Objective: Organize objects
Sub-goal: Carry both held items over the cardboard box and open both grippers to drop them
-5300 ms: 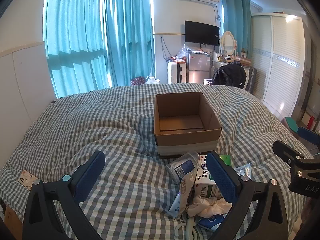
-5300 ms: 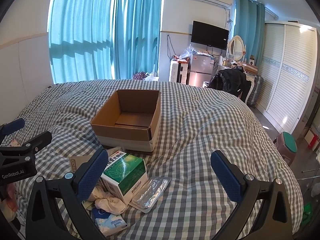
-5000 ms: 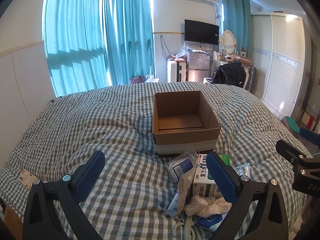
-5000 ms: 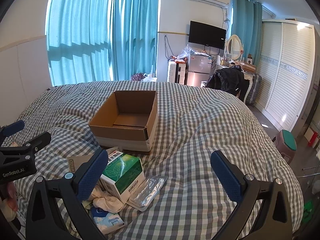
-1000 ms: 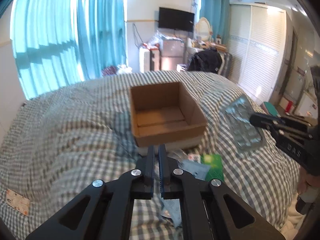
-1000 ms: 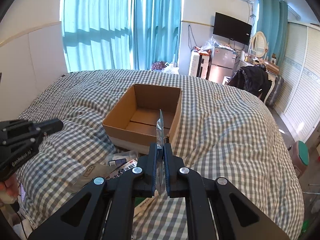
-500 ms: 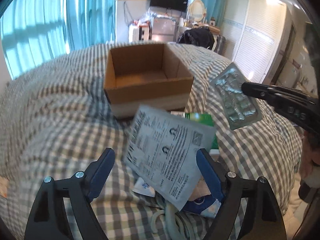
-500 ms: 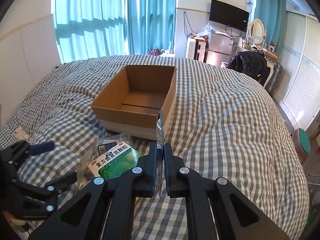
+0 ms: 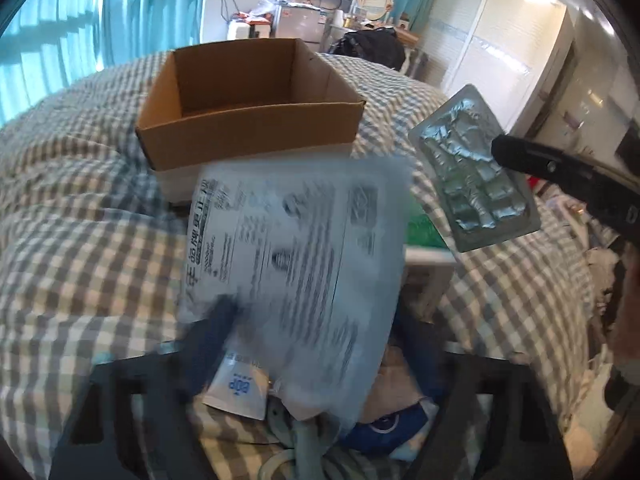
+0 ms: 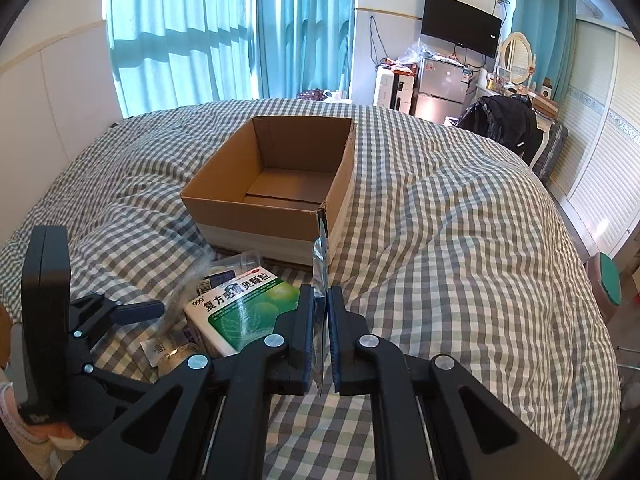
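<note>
An open, empty cardboard box stands on the checked bed. My right gripper is shut on a silver blister pack, held edge-on in front of the box; its foil face shows in the left wrist view. In the left wrist view a clear plastic printed packet hangs blurred between the open jaws of my left gripper, tilted above the pile. The left gripper also shows in the right wrist view. A green and white medicine box lies in the pile.
Small packets, a blue-printed sachet, a white cord and a blue item lie in the pile at the bed's near edge. The checked blanket spreads to the right. A wardrobe, fridge and TV stand beyond the bed.
The left gripper, shut a second ago, has opened, and the printed packet now hangs loose and blurred between its jaws. The right gripper keeps the blister pack and has moved closer to the box.
</note>
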A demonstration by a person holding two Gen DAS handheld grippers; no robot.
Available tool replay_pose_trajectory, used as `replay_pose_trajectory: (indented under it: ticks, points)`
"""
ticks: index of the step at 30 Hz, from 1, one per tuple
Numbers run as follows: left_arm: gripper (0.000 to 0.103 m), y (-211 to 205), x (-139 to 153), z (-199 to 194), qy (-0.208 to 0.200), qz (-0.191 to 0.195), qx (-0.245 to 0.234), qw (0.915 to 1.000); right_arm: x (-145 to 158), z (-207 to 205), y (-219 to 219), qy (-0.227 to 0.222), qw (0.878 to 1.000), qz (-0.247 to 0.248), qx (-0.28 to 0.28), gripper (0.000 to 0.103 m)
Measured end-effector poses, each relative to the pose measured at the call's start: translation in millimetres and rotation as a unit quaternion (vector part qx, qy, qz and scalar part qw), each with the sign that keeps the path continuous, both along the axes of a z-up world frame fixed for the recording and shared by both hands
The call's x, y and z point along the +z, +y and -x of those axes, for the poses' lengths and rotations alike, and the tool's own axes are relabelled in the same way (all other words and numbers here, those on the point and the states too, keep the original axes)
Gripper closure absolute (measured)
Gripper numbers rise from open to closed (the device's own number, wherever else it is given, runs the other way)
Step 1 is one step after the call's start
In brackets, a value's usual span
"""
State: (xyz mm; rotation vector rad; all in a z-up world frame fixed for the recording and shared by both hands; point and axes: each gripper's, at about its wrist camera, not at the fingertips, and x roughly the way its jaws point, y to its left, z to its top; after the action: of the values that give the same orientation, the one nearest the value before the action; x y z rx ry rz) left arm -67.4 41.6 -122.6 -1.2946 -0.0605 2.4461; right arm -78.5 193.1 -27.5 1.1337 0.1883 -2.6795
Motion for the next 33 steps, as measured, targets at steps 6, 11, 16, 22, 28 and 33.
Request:
replay_pose_trajectory:
  ticks: [6, 11, 16, 22, 28, 33]
  points:
    - [0.091, -16, 5, -1, -0.013, -0.014, 0.014, 0.9997, 0, 0, 0, -0.002, 1.0, 0.0, -0.001, 0.096]
    - [0.1, -28, 33, -12, 0.034, 0.023, 0.046, 0.9981, 6, -4, -4, 0.002, 1.0, 0.003, 0.002, 0.096]
    - [0.102, -39, 66, -24, 0.066, 0.016, 0.06, 0.9959, 22, -14, -10, 0.018, 1.0, 0.002, 0.011, 0.096]
    - [0.102, -45, 115, -18, 0.102, 0.007, 0.063, 0.9927, 61, -20, -19, 0.056, 0.998, 0.005, 0.024, 0.096]
    - [0.102, -48, 149, -3, 0.139, -0.003, 0.062, 0.9884, 91, -10, -37, 0.088, 0.995, 0.005, 0.042, 0.096]
    - [0.102, -51, 166, 27, 0.149, -0.011, 0.066, 0.9866, 96, 13, -45, 0.096, 0.994, 0.004, 0.047, 0.096]
